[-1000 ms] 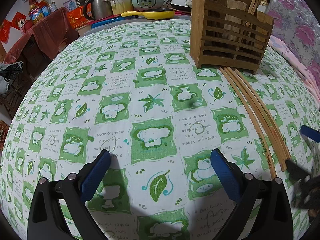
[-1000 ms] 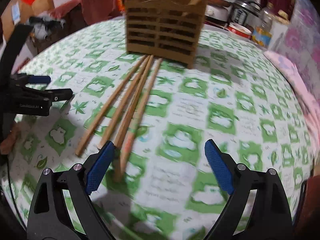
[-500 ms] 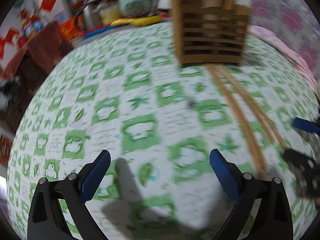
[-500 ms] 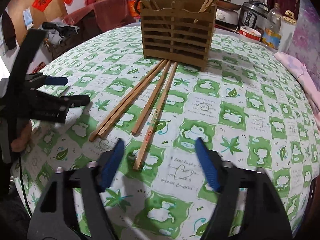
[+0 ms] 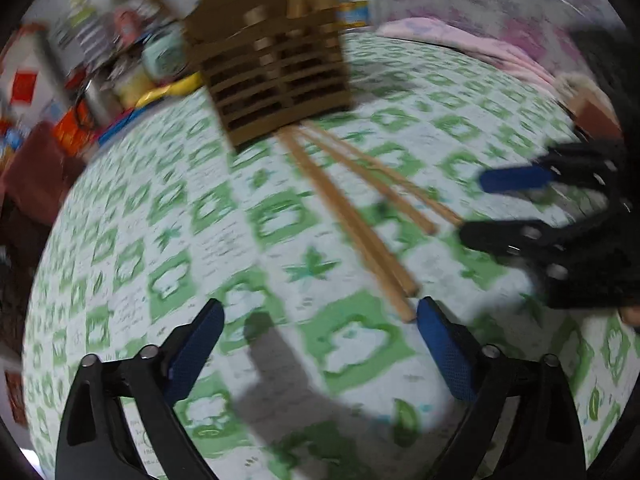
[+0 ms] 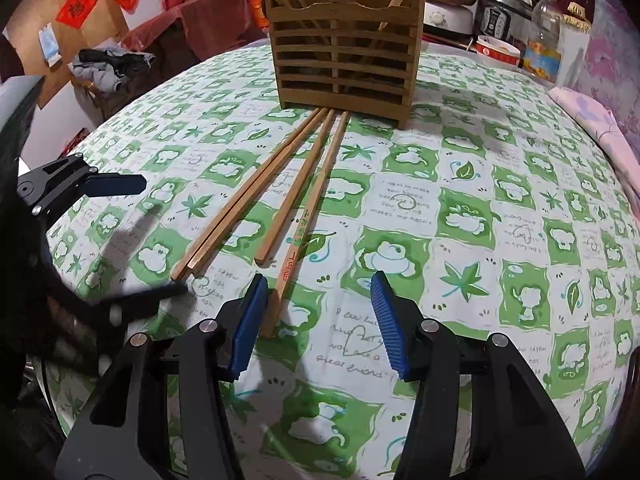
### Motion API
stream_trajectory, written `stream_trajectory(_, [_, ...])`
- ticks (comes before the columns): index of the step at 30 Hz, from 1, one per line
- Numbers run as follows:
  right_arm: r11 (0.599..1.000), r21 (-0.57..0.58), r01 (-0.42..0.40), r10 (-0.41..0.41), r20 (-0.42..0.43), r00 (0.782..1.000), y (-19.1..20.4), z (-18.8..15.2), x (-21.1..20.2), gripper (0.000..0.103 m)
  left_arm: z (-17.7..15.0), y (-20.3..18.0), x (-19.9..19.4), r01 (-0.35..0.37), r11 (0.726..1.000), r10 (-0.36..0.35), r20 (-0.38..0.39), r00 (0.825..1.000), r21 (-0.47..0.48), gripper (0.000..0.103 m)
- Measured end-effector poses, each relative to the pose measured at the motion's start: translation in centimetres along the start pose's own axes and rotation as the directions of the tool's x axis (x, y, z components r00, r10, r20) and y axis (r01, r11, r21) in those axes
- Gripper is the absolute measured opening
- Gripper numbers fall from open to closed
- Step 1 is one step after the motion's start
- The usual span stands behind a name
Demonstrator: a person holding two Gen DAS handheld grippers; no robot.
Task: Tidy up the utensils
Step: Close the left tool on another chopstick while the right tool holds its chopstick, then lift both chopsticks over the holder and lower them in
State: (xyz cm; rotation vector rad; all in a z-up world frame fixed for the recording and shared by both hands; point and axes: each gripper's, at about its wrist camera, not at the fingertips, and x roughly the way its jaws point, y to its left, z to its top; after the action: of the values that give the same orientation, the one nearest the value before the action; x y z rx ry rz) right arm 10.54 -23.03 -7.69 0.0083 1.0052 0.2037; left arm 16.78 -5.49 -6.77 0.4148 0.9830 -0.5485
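Several wooden chopsticks (image 6: 292,196) lie side by side on the green-and-white tablecloth (image 6: 480,220), tips against a slatted wooden utensil holder (image 6: 346,56) that has more chopsticks standing in it. My right gripper (image 6: 318,316) is open and empty, its left pad beside the near end of the rightmost chopstick. My left gripper (image 5: 318,354) is open and empty, just short of the near ends of the chopsticks (image 5: 352,216). The holder (image 5: 272,68) shows blurred in the left wrist view. Each gripper appears in the other's view, the right (image 5: 540,208) and the left (image 6: 92,240).
Rice cookers (image 6: 504,12), a bottle (image 6: 544,40) and a bowl (image 6: 498,50) stand behind the holder. Pink floral cloth (image 6: 600,120) lies at the right table edge. Cluttered shelves, a red-covered table (image 6: 172,28) and clothes are at the back left.
Both grippers moved toward the chopsticks' near ends. The left swung right and is motion-blurred. The right gripper's jaws narrowed and its left pad now sits beside the rightmost chopstick.
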Motion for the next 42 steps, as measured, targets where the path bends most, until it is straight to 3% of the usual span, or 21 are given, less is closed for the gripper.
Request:
stream_trajectory(1, [1.000,0.002,-0.001,0.001,0.000,1.000,-0.1,0.0,0.0,0.053,-0.1,0.8,0.1,-0.001,0.999,0.000,-0.005,1.000,-0.033,0.081])
stream_trajectory(3, [1.000,0.005,-0.003,0.003,-0.001,1.000,-0.1,0.0,0.0,0.053,-0.5,2.8,0.1,-0.035,0.994,0.034,-0.016,0.999,-0.099,0.075])
stream_trajectory(7, [1.000,0.003,-0.001,0.001,0.000,1.000,-0.1,0.0,0.0,0.053,-1.4,5.0,-0.3,-0.046,0.986,0.043,-0.022,0.999,-0.162,0.072])
stream_trajectory(12, [1.000,-0.005,-0.001,0.001,-0.002,1.000,0.0,0.0,0.0,0.054,-0.7,3.5,-0.2,-0.065,0.993,0.064,-0.010,0.998,-0.098,0.070])
stream_trajectory(14, [1.000,-0.009,-0.003,0.003,-0.002,1.000,0.1,0.0,0.1,0.052,-0.5,2.7,-0.2,-0.073,0.995,0.073,0.000,0.997,-0.067,0.065])
stream_trajectory(16, [1.000,-0.015,-0.009,0.009,-0.003,1.000,0.3,0.0,0.1,0.039,-0.5,2.4,-0.1,-0.049,0.997,0.049,0.004,0.999,-0.061,0.051])
stream_trajectory(17, [1.000,-0.020,-0.010,0.010,-0.002,1.000,0.4,0.0,0.1,0.037,-0.5,2.4,-0.2,-0.024,0.997,0.024,0.004,1.000,-0.068,0.046])
stream_trajectory(19, [1.000,-0.026,-0.017,0.017,-0.002,1.000,0.5,0.0,0.1,0.032,-0.4,2.3,-0.1,0.018,0.997,-0.018,0.002,1.000,-0.080,0.027])
stream_trajectory(22, [0.999,-0.029,-0.025,0.025,-0.002,1.000,0.5,0.0,0.1,0.024,-0.3,1.6,-0.2,0.038,0.996,-0.038,0.001,0.999,-0.077,0.006])
stream_trajectory(23, [0.999,-0.026,-0.028,0.028,-0.001,1.000,0.5,0.0,0.1,0.020,-0.3,1.5,-0.3,0.035,0.996,-0.035,0.000,0.999,-0.076,0.006])
stream_trajectory(24, [0.999,-0.023,-0.037,0.037,-0.001,0.999,0.5,0.0,0.0,0.009,-0.4,1.4,-0.3,0.030,0.996,-0.030,0.001,1.000,-0.080,0.006])
stream_trajectory(29, [1.000,-0.014,-0.024,0.024,0.031,0.999,0.4,-0.1,-0.6,0.009,-0.4,2.2,-1.5,0.033,0.990,-0.028,0.037,0.999,-0.138,0.005])
stream_trajectory(35, [0.999,0.023,0.025,-0.028,0.152,0.988,-0.2,-0.3,-3.9,0.007,0.3,3.3,-5.2,0.031,0.980,-0.008,0.117,0.993,-0.195,0.005])
stream_trajectory(42, [0.998,0.050,0.043,-0.056,0.314,0.948,-0.7,1.7,-10.5,0.006,2.4,4.4,-9.8,0.053,0.971,-0.007,0.195,0.981,-0.233,0.005])
